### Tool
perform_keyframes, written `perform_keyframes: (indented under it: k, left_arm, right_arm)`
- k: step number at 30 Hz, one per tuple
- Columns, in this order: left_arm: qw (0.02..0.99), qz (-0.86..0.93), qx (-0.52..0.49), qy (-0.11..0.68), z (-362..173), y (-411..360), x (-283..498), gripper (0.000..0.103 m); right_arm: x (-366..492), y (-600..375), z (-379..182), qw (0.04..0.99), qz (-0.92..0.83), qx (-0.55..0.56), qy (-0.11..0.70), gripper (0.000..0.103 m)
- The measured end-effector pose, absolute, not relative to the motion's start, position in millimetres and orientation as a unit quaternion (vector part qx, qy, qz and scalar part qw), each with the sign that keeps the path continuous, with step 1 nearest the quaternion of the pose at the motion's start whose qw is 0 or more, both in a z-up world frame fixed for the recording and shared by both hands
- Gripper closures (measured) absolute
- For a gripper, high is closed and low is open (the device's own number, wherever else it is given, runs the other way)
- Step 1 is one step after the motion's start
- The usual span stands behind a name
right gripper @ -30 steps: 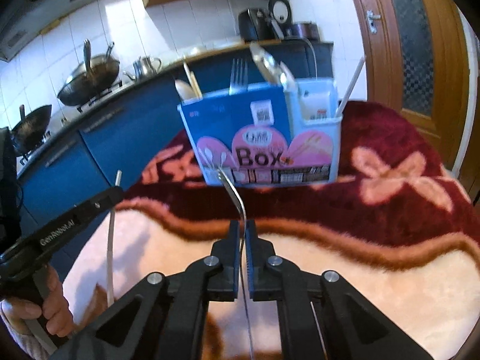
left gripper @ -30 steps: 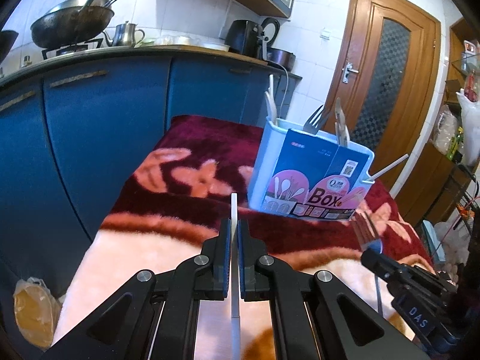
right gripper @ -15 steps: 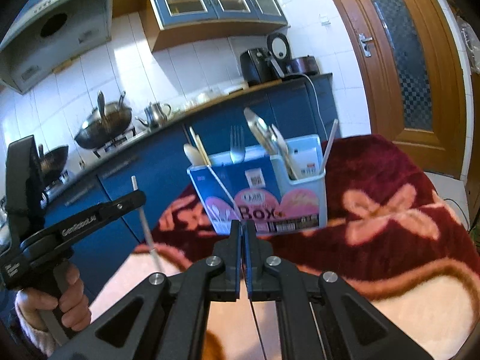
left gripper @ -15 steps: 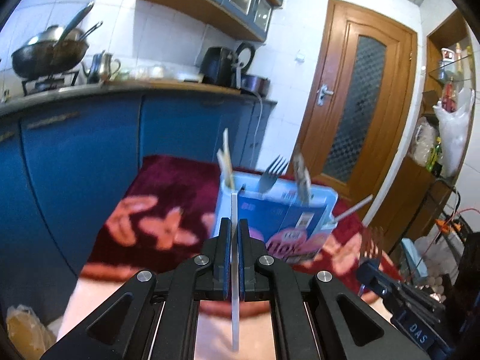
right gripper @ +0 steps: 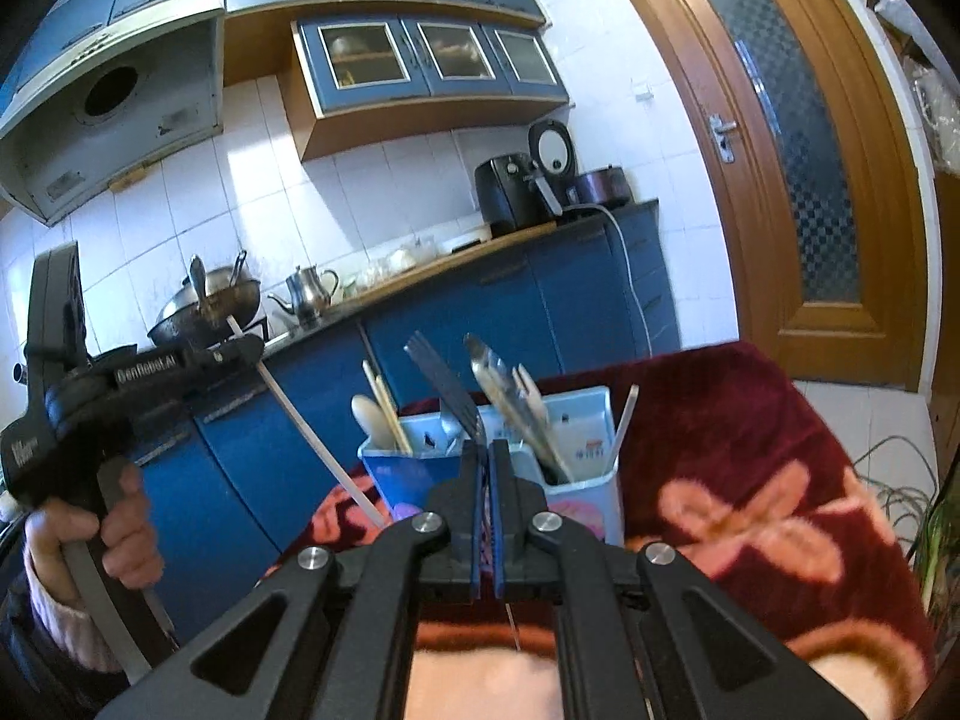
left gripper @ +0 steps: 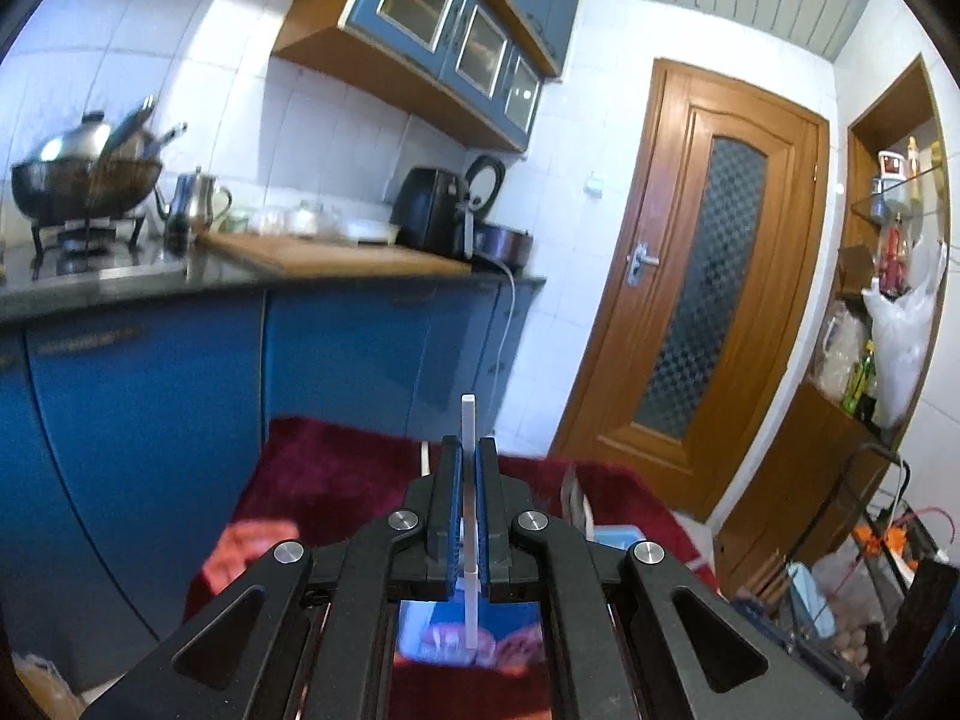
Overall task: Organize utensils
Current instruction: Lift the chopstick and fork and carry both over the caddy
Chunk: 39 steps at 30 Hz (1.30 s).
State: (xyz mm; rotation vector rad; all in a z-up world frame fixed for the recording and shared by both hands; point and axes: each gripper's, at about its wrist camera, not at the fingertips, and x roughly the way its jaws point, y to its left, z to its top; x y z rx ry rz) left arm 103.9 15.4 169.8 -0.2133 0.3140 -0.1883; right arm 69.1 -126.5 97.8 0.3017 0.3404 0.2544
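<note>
A light blue utensil box [right gripper: 576, 480] stands on the floral blanket and holds chopsticks, a spoon, tongs and a white stick. My left gripper [left gripper: 468, 450] is shut on a white chopstick [left gripper: 468, 420], raised above the box; the box shows blurred below the jaws [left gripper: 468, 636]. In the right wrist view the left gripper [right gripper: 240, 351] holds the white chopstick [right gripper: 312, 441] slanting down towards the box's left. My right gripper [right gripper: 486, 456] is shut on a fork [right gripper: 444, 384], tines up, just in front of the box.
The maroon and cream blanket [right gripper: 750, 468] covers the table. Blue kitchen cabinets [left gripper: 150, 396] stand behind, with a wok [left gripper: 84, 180], a kettle and an air fryer [left gripper: 429, 213] on the counter. A wooden door [left gripper: 696, 312] is at the right.
Both grippers have risen and tilted upward. The left one has moved over the box with the chopstick. The right one has come closer to the box with the fork.
</note>
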Motion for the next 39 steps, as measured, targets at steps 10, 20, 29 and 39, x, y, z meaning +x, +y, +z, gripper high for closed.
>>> perform_keyframes:
  k: [10,20,29,39]
  left_arm:
    - [0.99,-0.065,-0.072,0.103,188,-1,130,0.099]
    - [0.981,-0.067,-0.068,0.17,125,-10,162,0.099]
    - [0.974,-0.071,-0.061,0.207,94,-16,172,0.099]
    - [0.972,-0.074,-0.052,0.219,82,-18,177,0.099]
  right_arm:
    - [78,-130,113,0.973,0.116,0.132,0.15,0.1]
    - [93,-136,132,0.981,0.091,0.119,0.123,0.1]
    - [123,-135,140,0.985,0.068,0.113,0.107,0.1]
    - [150,-124,123,0.985,0.06,0.094,0.132,0.1]
